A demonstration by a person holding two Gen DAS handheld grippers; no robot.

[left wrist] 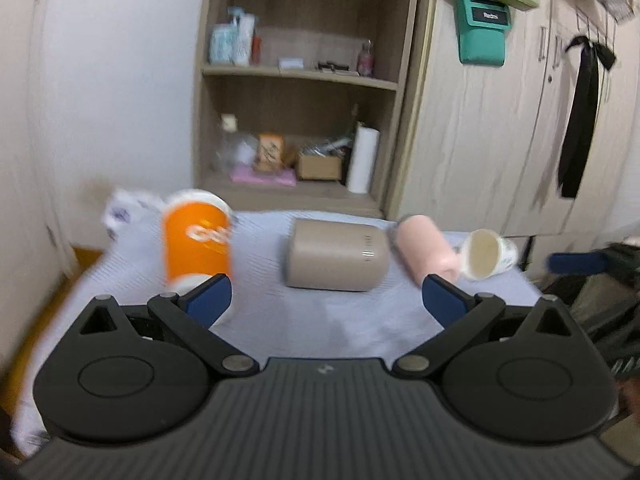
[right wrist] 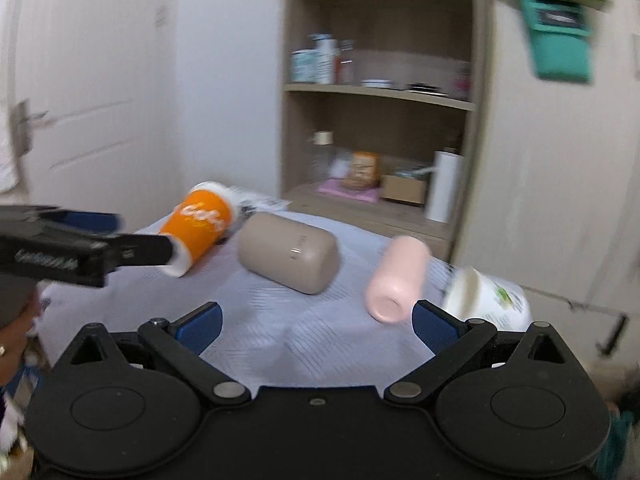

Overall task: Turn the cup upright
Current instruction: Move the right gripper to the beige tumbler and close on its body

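Blurred shelf (left wrist: 304,72) clutter behind motion-smeared orange cup (left wrist: 197,240).

The left wrist view looks forward over its own black gripper body, which fills the lower third of the frame, and faces a white cloth-covered table (left wrist: 340,320) with an open wooden shelf unit (left wrist: 304,80) at upper centre. The right wrist view faces the same way from a spot further right, so the shelf unit (right wrist: 384,92) sits upper right of centre. Both views sit close above the near table edge. They share the tan rounded cylinder lying on its side (left wrist: 338,256) (right wrist: 288,252), the orange paper cup (left wrist: 196,240) (right wrist: 200,224), and the pink tumbler (left wrist: 428,252) (right wrist: 396,280).
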